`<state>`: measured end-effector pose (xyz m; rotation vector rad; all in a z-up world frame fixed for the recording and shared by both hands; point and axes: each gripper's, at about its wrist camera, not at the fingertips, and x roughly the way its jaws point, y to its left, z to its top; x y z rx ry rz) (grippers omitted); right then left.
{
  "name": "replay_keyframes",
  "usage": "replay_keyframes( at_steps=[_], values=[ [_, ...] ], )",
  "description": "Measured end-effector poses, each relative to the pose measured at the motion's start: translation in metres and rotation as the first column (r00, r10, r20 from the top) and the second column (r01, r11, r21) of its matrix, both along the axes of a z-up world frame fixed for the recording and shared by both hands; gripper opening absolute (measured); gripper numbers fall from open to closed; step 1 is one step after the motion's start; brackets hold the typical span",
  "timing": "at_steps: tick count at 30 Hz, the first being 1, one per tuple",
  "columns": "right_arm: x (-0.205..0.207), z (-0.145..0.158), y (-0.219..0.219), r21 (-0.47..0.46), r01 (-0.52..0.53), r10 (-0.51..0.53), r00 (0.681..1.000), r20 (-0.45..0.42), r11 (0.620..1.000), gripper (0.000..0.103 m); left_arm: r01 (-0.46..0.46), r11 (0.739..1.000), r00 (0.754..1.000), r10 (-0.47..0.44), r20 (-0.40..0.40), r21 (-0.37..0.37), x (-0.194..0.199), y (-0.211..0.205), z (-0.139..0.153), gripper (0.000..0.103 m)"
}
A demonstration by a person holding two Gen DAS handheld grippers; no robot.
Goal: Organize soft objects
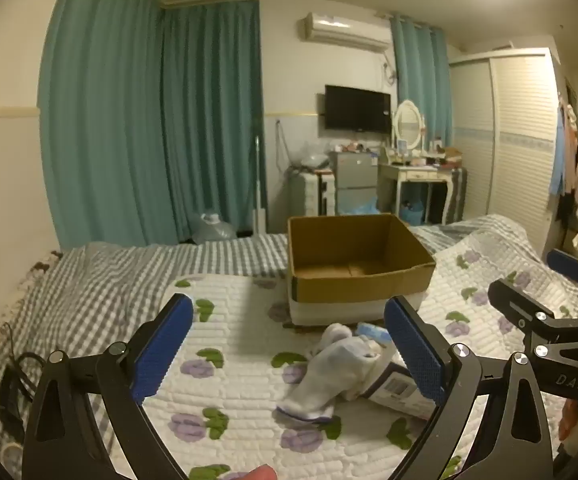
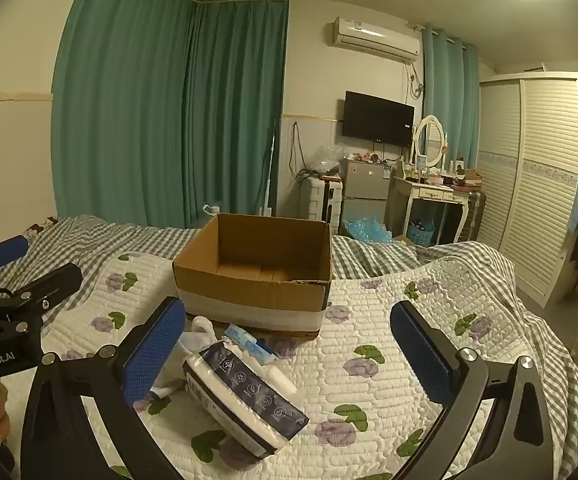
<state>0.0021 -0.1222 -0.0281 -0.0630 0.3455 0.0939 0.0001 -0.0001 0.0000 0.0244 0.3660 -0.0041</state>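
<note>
An open cardboard box (image 1: 357,264) stands on the quilted floral bedspread; it also shows in the right wrist view (image 2: 257,272), and its inside looks bare. In front of it lies a small pile: a white sock (image 1: 329,376), a dark-labelled soft pack of white pads (image 2: 245,396), and a small blue-and-white packet (image 2: 249,342). My left gripper (image 1: 289,348) is open and empty, hovering above the sock. My right gripper (image 2: 289,344) is open and empty, with the pack just inside its left finger.
The bed has a floral quilt (image 2: 409,344) over a grey checked sheet (image 1: 109,280). A black cable (image 1: 13,380) lies at the bed's left edge. Beyond the bed are teal curtains, a small fridge, a dressing table and a wardrobe.
</note>
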Motion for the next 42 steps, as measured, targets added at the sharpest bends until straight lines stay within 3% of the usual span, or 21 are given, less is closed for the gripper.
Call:
replay_keyframes(
  at_steps=[42],
  values=[
    [0.0040,-0.0077,0.0036,-0.018,-0.011,0.011,1.000,-0.024,1.000,0.103,-0.010,1.000,1.000,0.010,-0.014,0.002,-0.0005,0.0028,-0.0020,0.098]
  ],
)
